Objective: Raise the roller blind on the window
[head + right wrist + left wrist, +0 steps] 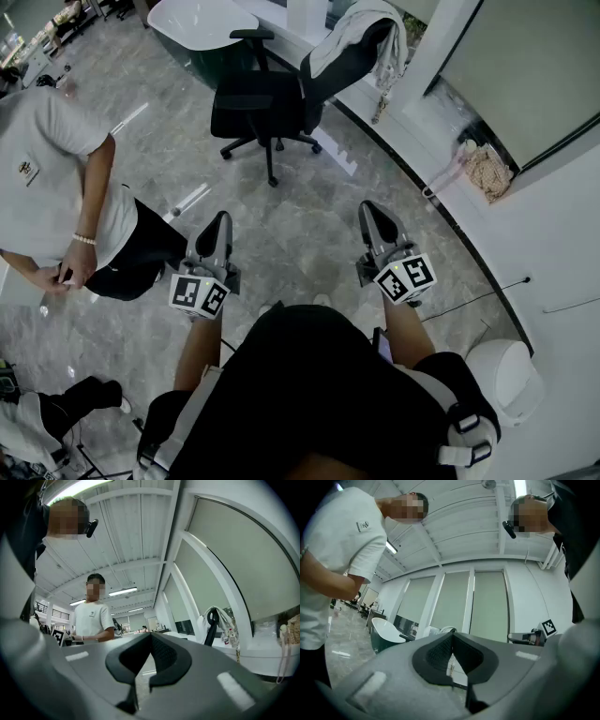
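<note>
Your left tongs [217, 223] are closed, the two dark jaws meeting at their tips with nothing between them. You hold them out roughly level over the grey marbled floor [309, 225]. Your right tongs [371, 210] are also closed and empty, level with the left pair and apart from them.

At the far left, a person in a white T-shirt [56, 159] and black trousers stands near your left tongs. Ahead, between the two pairs of tongs but well beyond them, is a black swivel office chair [267, 103] with a pale cloth garment [361, 28] draped over its backrest.

To the right, the pale grey-green roller blind [525, 66] covers the white-framed window, well apart from both tongs. The left gripper view shows three such panels pulled down side by side, with a strip of dark glass under the leftmost. A woven straw bag [487, 172] sits at the foot of the window. A round white bin [506, 375] stands by the wall at the lower right.
</note>
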Available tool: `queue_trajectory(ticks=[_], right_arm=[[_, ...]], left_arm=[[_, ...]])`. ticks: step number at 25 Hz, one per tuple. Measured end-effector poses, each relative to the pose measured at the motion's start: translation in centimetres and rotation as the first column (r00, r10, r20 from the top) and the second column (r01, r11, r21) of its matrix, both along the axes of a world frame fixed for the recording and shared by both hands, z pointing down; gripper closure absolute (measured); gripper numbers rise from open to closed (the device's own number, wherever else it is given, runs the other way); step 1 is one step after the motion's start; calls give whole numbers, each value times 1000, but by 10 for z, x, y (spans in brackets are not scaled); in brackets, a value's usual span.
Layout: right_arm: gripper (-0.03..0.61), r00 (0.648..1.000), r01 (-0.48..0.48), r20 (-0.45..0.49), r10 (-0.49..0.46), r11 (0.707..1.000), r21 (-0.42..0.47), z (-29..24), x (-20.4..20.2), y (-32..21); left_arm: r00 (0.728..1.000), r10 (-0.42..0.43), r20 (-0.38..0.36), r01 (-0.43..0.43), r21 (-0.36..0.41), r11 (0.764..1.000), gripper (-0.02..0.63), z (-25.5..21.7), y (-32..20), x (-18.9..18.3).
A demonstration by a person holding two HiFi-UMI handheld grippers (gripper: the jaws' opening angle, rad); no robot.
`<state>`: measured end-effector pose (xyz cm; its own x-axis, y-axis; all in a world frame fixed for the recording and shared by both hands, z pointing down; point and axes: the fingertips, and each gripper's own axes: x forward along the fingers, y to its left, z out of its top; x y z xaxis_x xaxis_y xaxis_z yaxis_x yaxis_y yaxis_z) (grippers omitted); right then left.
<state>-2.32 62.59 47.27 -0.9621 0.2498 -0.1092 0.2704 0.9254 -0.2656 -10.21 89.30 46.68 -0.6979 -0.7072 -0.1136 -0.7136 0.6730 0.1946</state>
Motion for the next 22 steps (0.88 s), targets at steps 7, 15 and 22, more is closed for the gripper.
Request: queue_trajectory(ticks=[7, 15, 22], right_arm=[[574, 1000, 8, -5, -8, 1000, -5, -3, 0, -4], [575, 1000, 6, -8, -6, 1000, -6, -3, 1, -10], [574, 999, 26, 18, -27, 999, 27, -8, 6, -15]], left_arm=[[1000, -18, -5, 18, -1, 1000, 611, -3, 0, 1], [1000, -30, -11, 30, 4, 1000, 611, -2, 0, 2], [1000, -11, -3, 11, 1, 1000, 611, -4, -15, -2]])
